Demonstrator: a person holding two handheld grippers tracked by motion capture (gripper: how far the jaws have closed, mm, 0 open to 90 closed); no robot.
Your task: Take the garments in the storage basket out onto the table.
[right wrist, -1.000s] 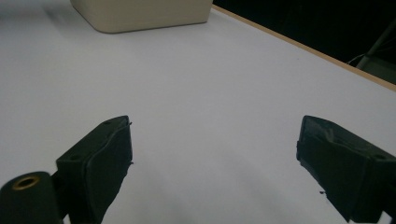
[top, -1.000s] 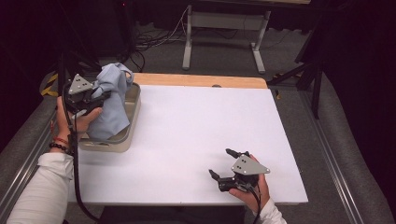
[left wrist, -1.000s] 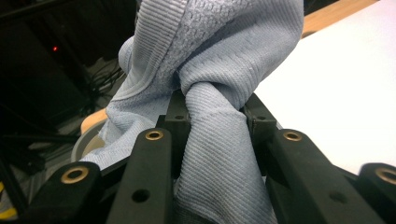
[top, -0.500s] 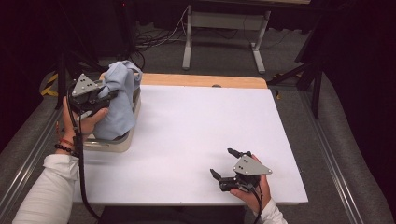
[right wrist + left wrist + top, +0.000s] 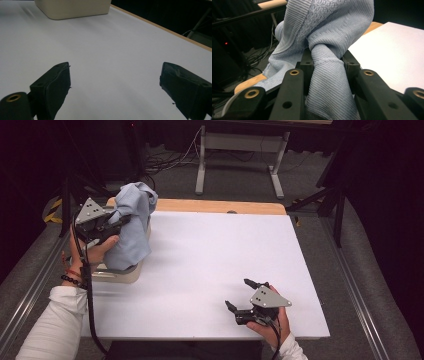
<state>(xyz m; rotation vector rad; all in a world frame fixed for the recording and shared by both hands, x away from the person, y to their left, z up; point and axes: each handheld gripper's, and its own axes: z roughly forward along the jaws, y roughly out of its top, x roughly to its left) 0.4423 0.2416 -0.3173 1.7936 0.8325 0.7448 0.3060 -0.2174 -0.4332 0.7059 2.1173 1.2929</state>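
A light blue knit cloth [image 5: 134, 225] hangs bunched from my left gripper [image 5: 121, 221] over the beige bin [image 5: 120, 274] at the table's left side. In the left gripper view the two black jaws pinch a twisted fold of the cloth [image 5: 329, 32], and the left gripper [image 5: 327, 61] is shut on it. The cloth's lower end hangs at the bin's rim. My right gripper [image 5: 237, 293] rests near the front right of the white table [image 5: 215, 250], jaws wide apart. In its own view the right gripper [image 5: 115, 82] has bare tabletop between its fingers.
The beige bin [image 5: 72, 8] stands at the far end of the right gripper view. A wooden strip [image 5: 220, 206] runs along the table's far edge. Behind it, a metal frame [image 5: 240, 140] and cables lie on the dark floor. Grey rails flank the table.
My left gripper has lifted the cloth higher out of the bin and carried it slightly toward the table's middle. The right gripper has stayed where it was.
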